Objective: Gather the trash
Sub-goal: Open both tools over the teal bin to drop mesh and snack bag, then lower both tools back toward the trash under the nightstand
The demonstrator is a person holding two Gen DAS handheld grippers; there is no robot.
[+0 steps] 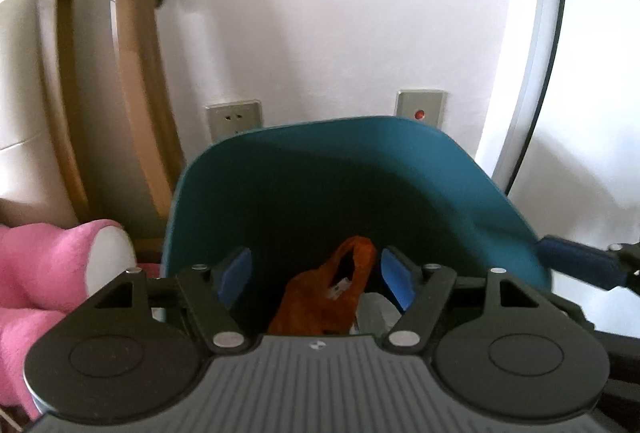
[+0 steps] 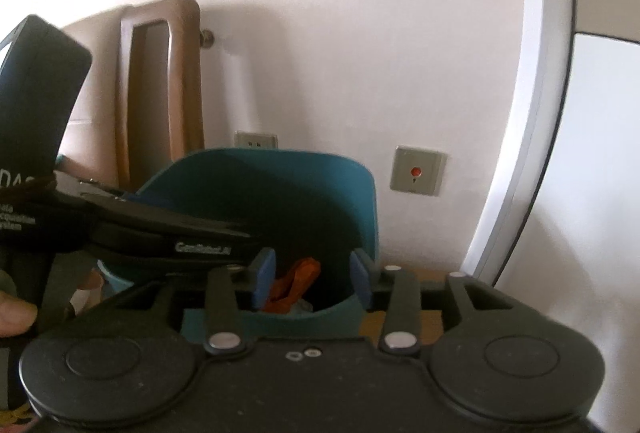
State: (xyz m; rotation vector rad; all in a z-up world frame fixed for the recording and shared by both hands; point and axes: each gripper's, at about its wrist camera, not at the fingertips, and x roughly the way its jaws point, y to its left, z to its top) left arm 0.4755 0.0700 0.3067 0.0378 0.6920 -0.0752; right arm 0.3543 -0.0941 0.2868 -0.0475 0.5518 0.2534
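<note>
A teal trash bin (image 1: 320, 169) stands against the wall. Inside it lies an orange plastic bag (image 1: 328, 297) with pale scraps beside it. My left gripper (image 1: 316, 279) is open over the bin's mouth, its blue pads either side of the bag and not touching it. In the right wrist view the bin (image 2: 280, 193) is lower and further off, the orange bag (image 2: 296, 285) showing inside. My right gripper (image 2: 312, 279) is open and empty just before the bin's near rim. The left gripper's body (image 2: 160, 233) reaches over the bin from the left.
A brown wooden frame (image 1: 100, 93) leans on the wall at left. A pink plush (image 1: 48, 273) lies beside the bin. A wall socket (image 1: 234, 119) and a red-button plate (image 1: 420, 109) sit behind the bin. A white door frame (image 1: 532, 53) rises at right.
</note>
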